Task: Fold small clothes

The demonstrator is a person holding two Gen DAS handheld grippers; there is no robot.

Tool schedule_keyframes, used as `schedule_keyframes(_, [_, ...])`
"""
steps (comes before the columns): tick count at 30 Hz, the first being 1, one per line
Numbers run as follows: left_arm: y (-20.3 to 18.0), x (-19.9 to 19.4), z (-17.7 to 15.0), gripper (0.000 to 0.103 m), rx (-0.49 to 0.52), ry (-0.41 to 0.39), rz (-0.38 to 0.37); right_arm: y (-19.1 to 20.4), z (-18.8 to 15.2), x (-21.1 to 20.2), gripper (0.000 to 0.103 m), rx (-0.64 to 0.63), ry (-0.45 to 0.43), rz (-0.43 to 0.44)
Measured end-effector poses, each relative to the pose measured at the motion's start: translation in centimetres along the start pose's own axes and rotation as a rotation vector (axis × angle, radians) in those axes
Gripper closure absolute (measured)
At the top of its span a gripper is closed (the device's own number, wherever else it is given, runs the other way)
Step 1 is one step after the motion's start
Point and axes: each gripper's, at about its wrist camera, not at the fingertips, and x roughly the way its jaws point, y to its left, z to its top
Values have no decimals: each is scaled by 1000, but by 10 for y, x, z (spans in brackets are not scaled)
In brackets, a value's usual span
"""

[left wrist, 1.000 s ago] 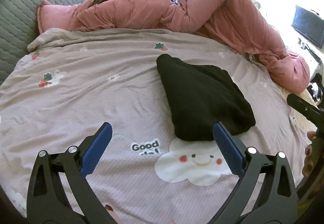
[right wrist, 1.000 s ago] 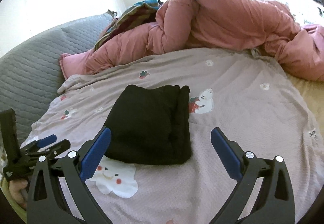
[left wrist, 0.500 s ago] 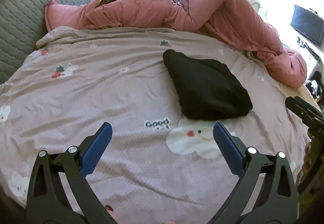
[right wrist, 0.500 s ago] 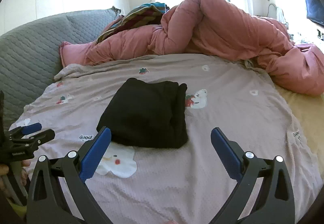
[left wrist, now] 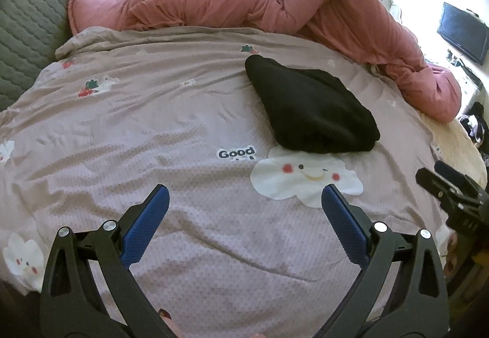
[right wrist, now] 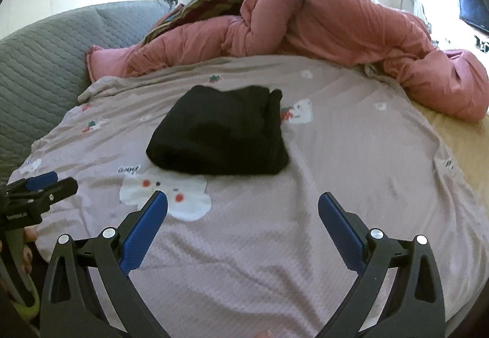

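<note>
Black folded garment (left wrist: 311, 112) on bedspread (left wrist: 152, 130), beyond both wide-apart jaws

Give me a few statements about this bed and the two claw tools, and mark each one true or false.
1. The black garment lies folded on the bedsheet. True.
2. The left gripper is clamped on the garment. False: its jaws stand wide apart over bare sheet, holding nothing.
3. The right gripper is open. True.
4. A pink duvet is bunched up behind the garment. True.
5. The garment completely hides the smiling cloud print. False: only the cloud's top edge is covered; its face shows.
</note>
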Motion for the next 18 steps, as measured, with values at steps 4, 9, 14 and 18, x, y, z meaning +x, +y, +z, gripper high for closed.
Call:
schedule_keyframes(4, [2, 6, -6, 10, -9, 20, -2, 7, -10, 8, 5, -8, 30, -5])
schedule_keyframes(9, [7, 10, -10, 10, -22, 30, 7, 14, -16, 15, 5, -26, 61, -11])
schedule_keyframes(14, [10, 13, -12, 10, -29, 38, 12, 15, -16, 17, 5, -29, 54, -12])
schedule_keyframes(18, [10, 15, -12, 10, -24, 44, 17, 14, -17, 17, 5, -22, 60, -9])
